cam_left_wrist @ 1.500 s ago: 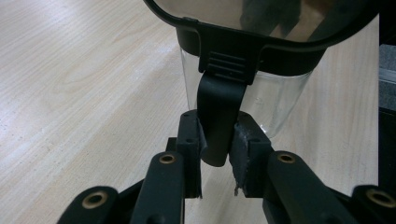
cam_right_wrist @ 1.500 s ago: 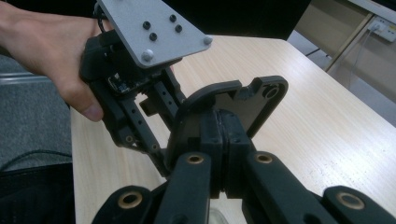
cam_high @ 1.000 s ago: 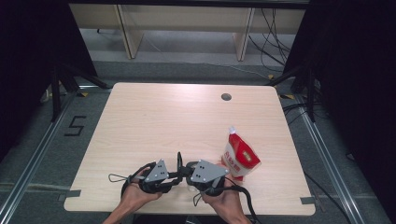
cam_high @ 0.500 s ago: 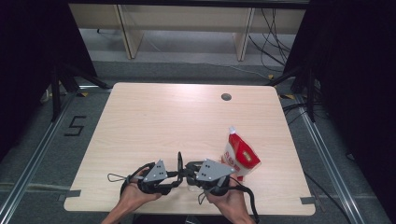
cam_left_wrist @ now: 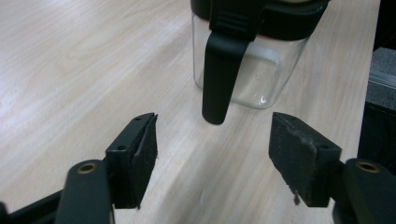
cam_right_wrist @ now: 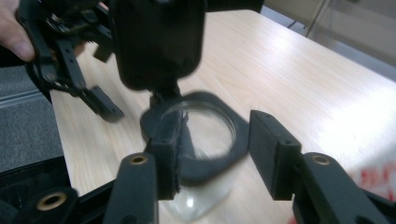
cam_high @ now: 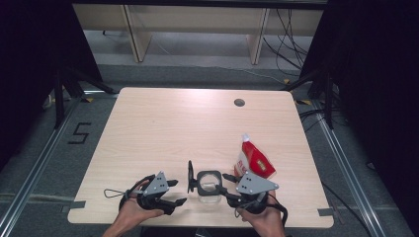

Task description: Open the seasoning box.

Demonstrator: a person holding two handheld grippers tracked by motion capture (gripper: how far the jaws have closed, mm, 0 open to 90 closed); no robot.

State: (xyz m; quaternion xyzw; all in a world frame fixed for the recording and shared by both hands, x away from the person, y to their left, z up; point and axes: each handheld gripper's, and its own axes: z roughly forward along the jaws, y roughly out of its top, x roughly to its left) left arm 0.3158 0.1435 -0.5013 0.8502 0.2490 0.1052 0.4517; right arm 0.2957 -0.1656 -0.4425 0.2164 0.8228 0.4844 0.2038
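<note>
Near the front edge of the pale wooden table (cam_high: 163, 123), the left gripper (cam_high: 174, 192) is lying in the person's left hand (cam_high: 132, 210), pointing toward the middle; its jaws have just been opening and are now standing well apart with nothing between the pads; in the left gripper view the black latch (cam_left_wrist: 219, 74) of the jar's lid is hanging down just ahead of the gap, clear of both pads. Just to the right of that gripper, the clear glass jar (cam_high: 209, 186) is standing upright on the table, square in outline with a black rim; its black lid (cam_high: 190, 176) is swung open and standing on edge at the jar's left side. Right of the jar, the right gripper (cam_high: 226, 183) is sitting in the person's right hand (cam_high: 262, 219), aimed back toward the jar; its jaws have just been opening too; in the right gripper view the pads are standing above the jar's mouth (cam_right_wrist: 198, 130), the left pad seeming to be over the rim and the right pad clear, neither pressing on the glass. Farthest right, a red and white pouch (cam_high: 253, 159) with a white cap is lying tilted on the table, just behind the right gripper.
</note>
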